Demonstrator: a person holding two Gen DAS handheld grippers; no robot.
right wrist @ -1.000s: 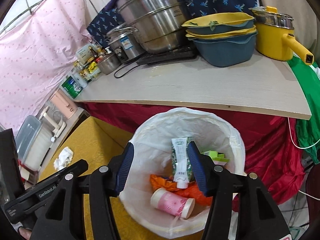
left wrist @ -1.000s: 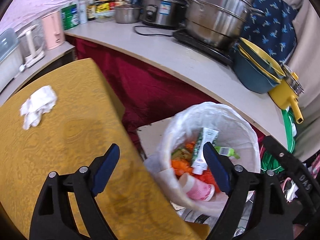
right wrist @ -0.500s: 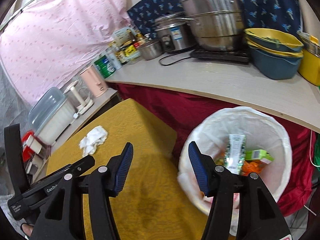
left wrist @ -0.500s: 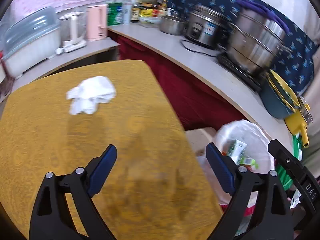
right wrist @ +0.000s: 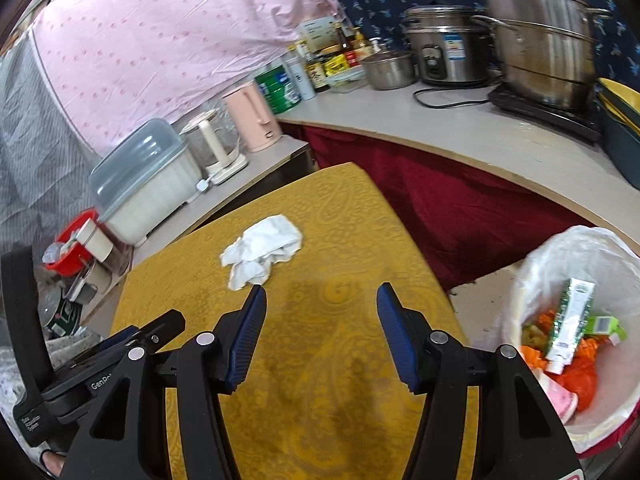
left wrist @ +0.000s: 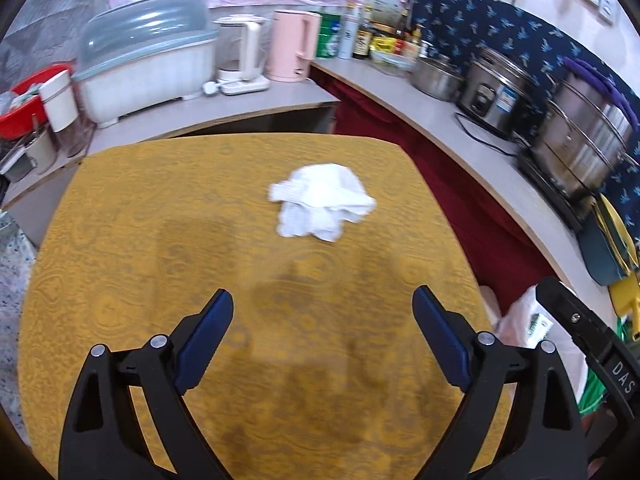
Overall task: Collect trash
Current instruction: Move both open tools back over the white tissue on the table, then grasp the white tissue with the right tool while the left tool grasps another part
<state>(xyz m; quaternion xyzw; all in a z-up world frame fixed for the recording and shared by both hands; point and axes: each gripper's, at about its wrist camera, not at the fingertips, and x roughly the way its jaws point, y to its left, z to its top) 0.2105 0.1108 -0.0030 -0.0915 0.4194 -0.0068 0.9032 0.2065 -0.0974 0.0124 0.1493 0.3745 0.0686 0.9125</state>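
Note:
A crumpled white tissue (left wrist: 322, 200) lies on the yellow table (left wrist: 160, 264); it also shows in the right wrist view (right wrist: 262, 250). My left gripper (left wrist: 322, 302) is open and empty, above the table, short of the tissue. My right gripper (right wrist: 318, 294) is open and empty, above the table, with the tissue ahead to the left. The trash bin (right wrist: 600, 248), lined with a white bag, stands right of the table and holds a carton, a pink cup and orange scraps. Its edge shows in the left wrist view (left wrist: 520, 316).
A grey counter (right wrist: 480, 132) with a red skirt runs behind the table, carrying steel pots (right wrist: 540, 36), a rice cooker, bottles and a pink kettle (left wrist: 294, 50). A covered dish rack (left wrist: 148, 64) and a red basket stand at the left.
Both grippers have swung left, away from the bin and over the table. The tissue has come to the centre of the left view. Both stay open and empty.

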